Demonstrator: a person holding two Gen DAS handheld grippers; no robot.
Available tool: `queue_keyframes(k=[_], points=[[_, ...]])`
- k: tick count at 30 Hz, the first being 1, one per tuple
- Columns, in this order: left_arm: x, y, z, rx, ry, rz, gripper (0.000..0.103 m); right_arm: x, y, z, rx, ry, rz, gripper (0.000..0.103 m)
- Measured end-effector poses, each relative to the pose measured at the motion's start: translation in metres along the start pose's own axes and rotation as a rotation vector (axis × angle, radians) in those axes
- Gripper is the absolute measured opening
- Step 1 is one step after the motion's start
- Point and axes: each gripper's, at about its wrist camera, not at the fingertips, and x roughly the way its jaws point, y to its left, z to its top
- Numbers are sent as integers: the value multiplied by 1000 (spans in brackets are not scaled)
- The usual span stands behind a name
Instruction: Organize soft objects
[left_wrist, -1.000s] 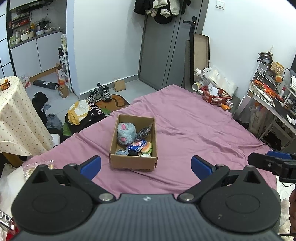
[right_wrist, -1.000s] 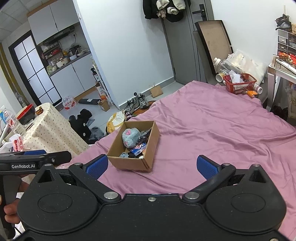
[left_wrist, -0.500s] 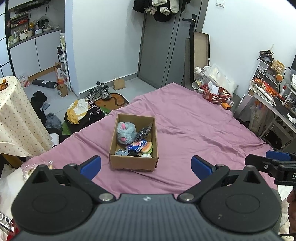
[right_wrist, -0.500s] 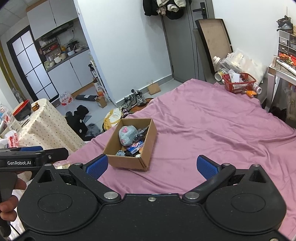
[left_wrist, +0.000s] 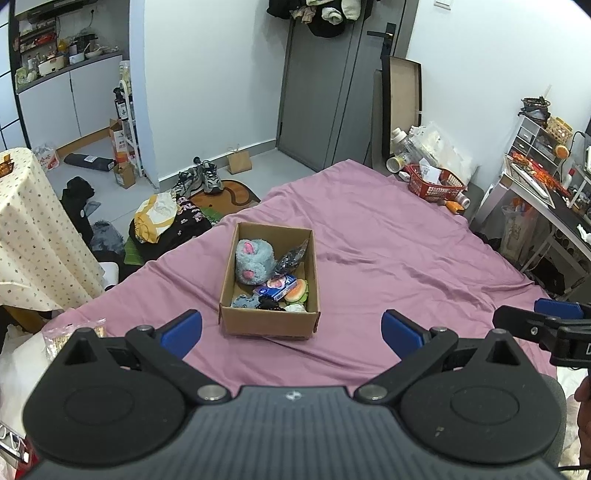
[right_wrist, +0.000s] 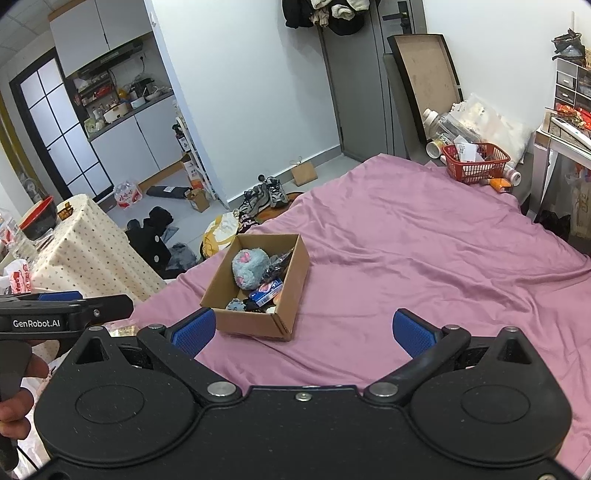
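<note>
A cardboard box (left_wrist: 269, 321) (right_wrist: 255, 323) stands on the pink bedspread (left_wrist: 388, 258) (right_wrist: 424, 251). Inside lie a grey-blue plush with pink patches (left_wrist: 253, 260) (right_wrist: 249, 267), a dark crinkled bag (left_wrist: 293, 254), a blue packet (left_wrist: 277, 288), a watermelon-slice toy (left_wrist: 297, 290) and other small items. My left gripper (left_wrist: 291, 330) hovers open just short of the box, nothing between its blue pads. My right gripper (right_wrist: 303, 330) is likewise open and empty, with the box ahead and slightly left of it. Each gripper shows at the edge of the other's view.
A dotted-cloth table (left_wrist: 33, 236) stands left of the bed. Clothes and shoes (left_wrist: 199, 181) litter the floor beyond. A red basket (left_wrist: 436, 182) sits at the bed's far corner, a cluttered desk (left_wrist: 546, 199) to the right. A hand (right_wrist: 14, 395) holds the left gripper's handle.
Both views have drifted only slightly; the box sits a touch further left in the right wrist view. Both grippers stay open and empty.
</note>
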Motion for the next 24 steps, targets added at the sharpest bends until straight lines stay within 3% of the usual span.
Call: queue_keyframes(k=[24], points=[[26,12,15,-9,25,-29,102,31,-3,16,5,38,4,103]])
